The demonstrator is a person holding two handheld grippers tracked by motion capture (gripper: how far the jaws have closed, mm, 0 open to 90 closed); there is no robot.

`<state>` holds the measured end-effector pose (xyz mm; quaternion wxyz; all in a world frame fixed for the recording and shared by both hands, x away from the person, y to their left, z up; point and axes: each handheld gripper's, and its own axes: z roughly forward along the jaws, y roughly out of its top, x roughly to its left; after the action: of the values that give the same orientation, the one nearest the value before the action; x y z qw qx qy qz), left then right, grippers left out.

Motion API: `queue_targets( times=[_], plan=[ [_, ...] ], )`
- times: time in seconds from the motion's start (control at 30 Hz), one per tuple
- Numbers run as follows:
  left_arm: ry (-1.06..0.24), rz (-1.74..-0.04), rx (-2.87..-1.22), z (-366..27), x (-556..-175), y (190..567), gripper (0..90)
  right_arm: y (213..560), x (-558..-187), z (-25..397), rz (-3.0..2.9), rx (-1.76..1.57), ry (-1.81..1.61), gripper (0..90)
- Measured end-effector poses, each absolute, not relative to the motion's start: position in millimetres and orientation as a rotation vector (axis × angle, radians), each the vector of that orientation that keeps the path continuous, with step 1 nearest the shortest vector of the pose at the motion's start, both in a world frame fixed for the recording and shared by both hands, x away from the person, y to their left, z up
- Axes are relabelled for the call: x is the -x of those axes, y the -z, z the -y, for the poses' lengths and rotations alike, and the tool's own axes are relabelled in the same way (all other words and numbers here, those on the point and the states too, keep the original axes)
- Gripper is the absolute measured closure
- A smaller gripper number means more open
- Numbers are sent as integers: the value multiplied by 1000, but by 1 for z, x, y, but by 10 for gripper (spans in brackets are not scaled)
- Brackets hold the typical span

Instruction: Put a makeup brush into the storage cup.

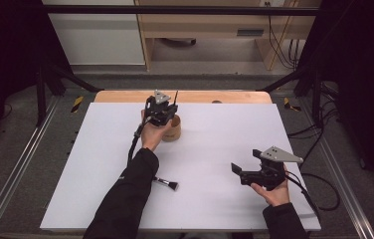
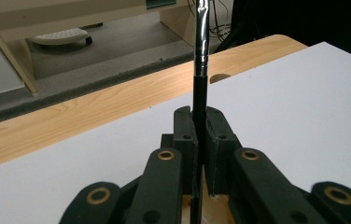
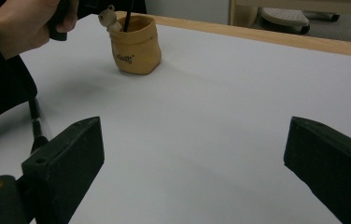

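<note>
High view: left tongs (image 1: 167, 113) clamp a brush (image 2: 200, 88) upright over the cup (image 1: 172, 128), nearly in; another brush (image 1: 166, 183) remains on the table (image 1: 225, 149); right tongs (image 1: 238, 171) gape empty.

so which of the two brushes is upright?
The brush clamped in the left gripper, upright over the yellow pot. The other brush lies flat near the left sleeve.

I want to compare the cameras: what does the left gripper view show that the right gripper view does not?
Left gripper view: the left gripper, its jaws shut on a thin black brush handle that stands upright.

Right gripper view: the right gripper with its jaws wide open, a yellow pot with a small bear figure on its rim, and a second brush lying flat.

Both: the white table.
</note>
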<state>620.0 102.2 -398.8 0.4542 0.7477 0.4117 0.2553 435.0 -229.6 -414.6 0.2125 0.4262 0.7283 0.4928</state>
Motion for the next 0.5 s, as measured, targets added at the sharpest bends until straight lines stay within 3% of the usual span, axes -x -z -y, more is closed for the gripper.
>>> queue_targets(
  times=[0.5],
  plan=[
    [-638, -974, -1889, -103, -607, 401, 811, 414, -435, 229, -2023, -1179, -1369, 57]
  ],
)
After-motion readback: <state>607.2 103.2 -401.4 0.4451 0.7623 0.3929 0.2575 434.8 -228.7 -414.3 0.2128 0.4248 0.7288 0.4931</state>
